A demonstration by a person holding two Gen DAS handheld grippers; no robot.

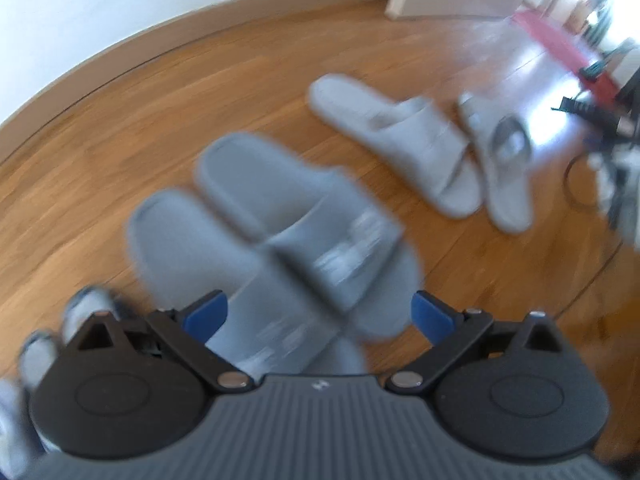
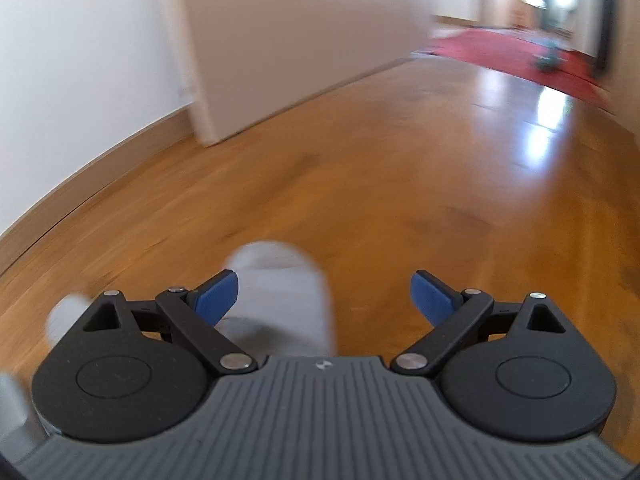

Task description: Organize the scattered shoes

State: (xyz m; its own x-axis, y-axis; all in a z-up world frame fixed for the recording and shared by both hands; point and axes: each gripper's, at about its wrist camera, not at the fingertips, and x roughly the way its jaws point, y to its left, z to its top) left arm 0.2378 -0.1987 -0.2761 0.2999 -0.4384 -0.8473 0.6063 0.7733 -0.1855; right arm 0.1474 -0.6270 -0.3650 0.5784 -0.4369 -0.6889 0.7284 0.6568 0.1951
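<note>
Seemingly mid-sorting or done, both pairs of slippers, dark grey [image 1: 272,240] and light grey [image 1: 424,140], lie paired on the floor [image 1: 200,100], left gripper [image 1: 318,312] and right gripper [image 2: 324,292] spread, holding nothing.

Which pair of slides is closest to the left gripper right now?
The darker grey pair, lying just ahead of the open left gripper. The paler grey pair sits farther off on the wooden floor, toward the right.

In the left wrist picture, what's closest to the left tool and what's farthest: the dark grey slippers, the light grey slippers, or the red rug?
1. Dark grey slippers, right in front of the left tool.
2. Light grey slippers, farther off, to the right.
3. Red rug, far away, top right.
</note>
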